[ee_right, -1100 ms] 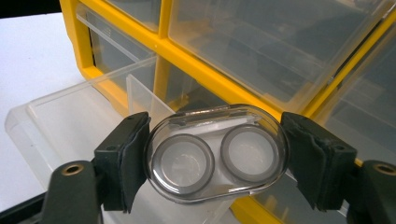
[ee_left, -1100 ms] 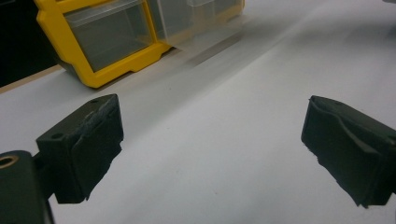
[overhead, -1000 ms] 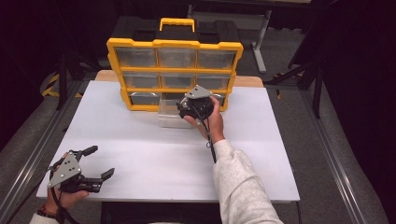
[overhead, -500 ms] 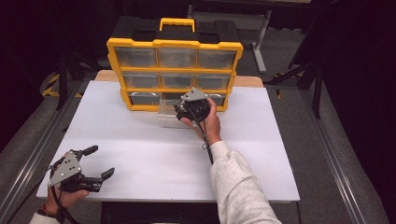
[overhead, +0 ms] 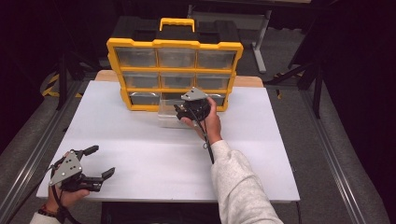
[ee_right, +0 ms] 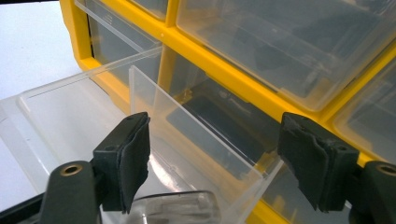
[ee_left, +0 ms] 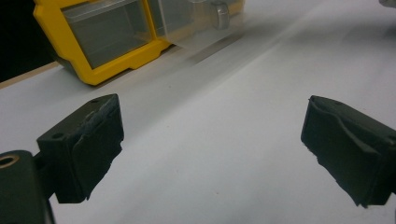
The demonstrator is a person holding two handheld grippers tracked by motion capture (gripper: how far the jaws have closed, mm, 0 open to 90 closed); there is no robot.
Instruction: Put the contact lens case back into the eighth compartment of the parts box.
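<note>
One clear drawer (overhead: 166, 114) is the thing in hand. It stands pulled most of the way out of the middle slot in the bottom row of the yellow organizer (overhead: 175, 44), its floor resting on the white table (overhead: 154, 154), and it looks empty. Its long axis runs from the slot straight out toward the person's side.

Right at its outer end sits the right gripper (overhead: 183, 111), pointing along that axis into the cabinet. In the right gripper view its jaws stand apart and press on nothing. One upright clear wall of the drawer passes between them, nearer the left pad, and a rounded clear lip shows low down by that same pad. So the drawer lies directly ahead of this claw – a push along the axis would send it home, a pull would free it.

Well apart, at the near left corner of the table, the left gripper (overhead: 102, 161) is spread wide and empty.
</note>
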